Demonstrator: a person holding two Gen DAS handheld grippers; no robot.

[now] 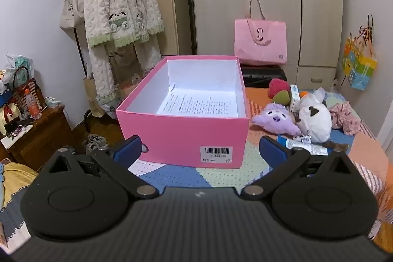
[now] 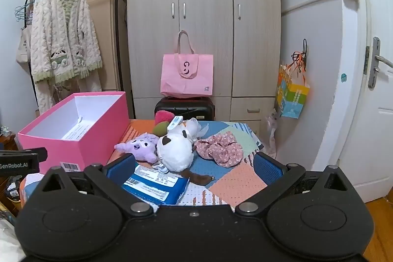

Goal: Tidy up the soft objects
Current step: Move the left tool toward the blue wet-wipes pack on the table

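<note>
Both tongs, left tongs (image 1: 200, 150) and right tongs (image 2: 194, 167), are apart and empty; take the white plush (image 2: 175, 151) by its body, then lift it over the pink box (image 1: 181, 134) rim

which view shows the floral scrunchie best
The right wrist view: the floral scrunchie lies whole and unblocked on the bed, right of the white plush. In the left wrist view it sits at the far right, partly hidden behind that plush and squeezed by the fisheye edge.
</note>
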